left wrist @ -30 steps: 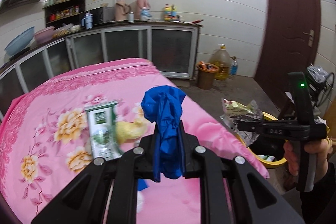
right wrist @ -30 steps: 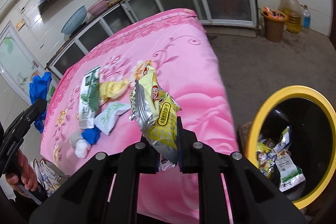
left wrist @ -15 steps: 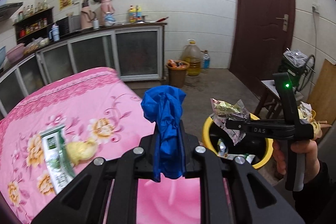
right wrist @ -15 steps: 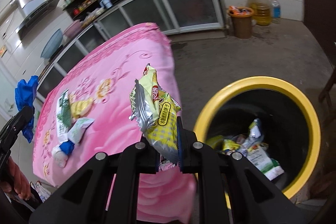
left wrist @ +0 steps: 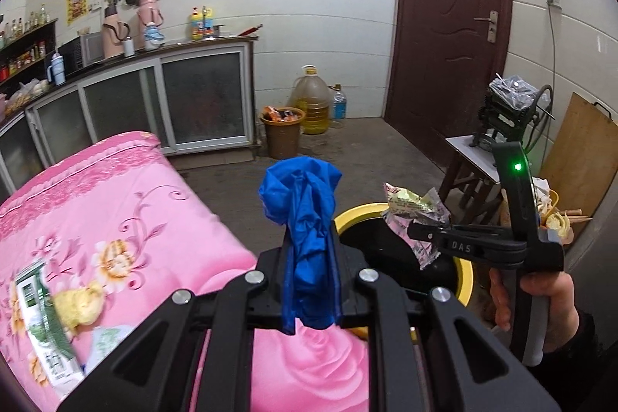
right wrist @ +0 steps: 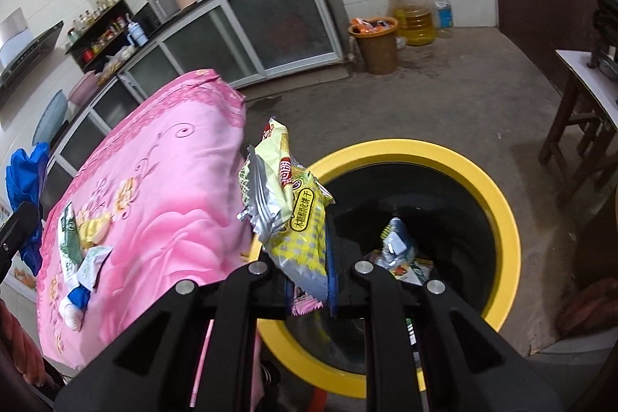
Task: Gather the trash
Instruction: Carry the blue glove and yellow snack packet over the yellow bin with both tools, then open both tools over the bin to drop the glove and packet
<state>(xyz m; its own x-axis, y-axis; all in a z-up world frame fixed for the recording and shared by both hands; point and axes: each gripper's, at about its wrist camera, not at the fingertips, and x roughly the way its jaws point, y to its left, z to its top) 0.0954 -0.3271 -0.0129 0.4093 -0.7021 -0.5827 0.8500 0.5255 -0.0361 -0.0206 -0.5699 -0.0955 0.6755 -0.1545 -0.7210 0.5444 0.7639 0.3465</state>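
**Two pieces in hand, bin right there, counter not cleared yet**

Left gripper [left wrist: 311, 257]: jaws pinching a crumpled blue plastic glove [left wrist: 305, 219], which hangs limp between them. It sits over the edge of the pink floral cloth [left wrist: 116, 199] covering the counter, just short of the bin, not above the opening.

Right gripper [right wrist: 309, 280]: jaws clamped on a yellow-and-silver foil snack wrapper [right wrist: 289, 207]. Wrapper sticks up out of the jaws, roughly over the near rim of the round black bin with the yellow rim [right wrist: 502, 219]. In the left wrist view the same gripper, held in the person's hand [left wrist: 540, 300], hovers at the bin's far side.

Done so far, judging by the bin: several wrappers [right wrist: 401, 253] already lie at the bottom.

Left to do:
- drop both held pieces; nothing released yet
- counter holds more: a green-and-white carton pack [right wrist: 67, 242], a yellow crumpled wrapper [right wrist: 92, 230], a pale green-white sachet [right wrist: 92, 265], a white-and-blue wad [right wrist: 75, 304] near the cloth edge

My read: mid-task, roughly halfway. Right is closer to a clean drop; left needs to travel further over the opening first. Glove is floppy, may cling to a pad on release.
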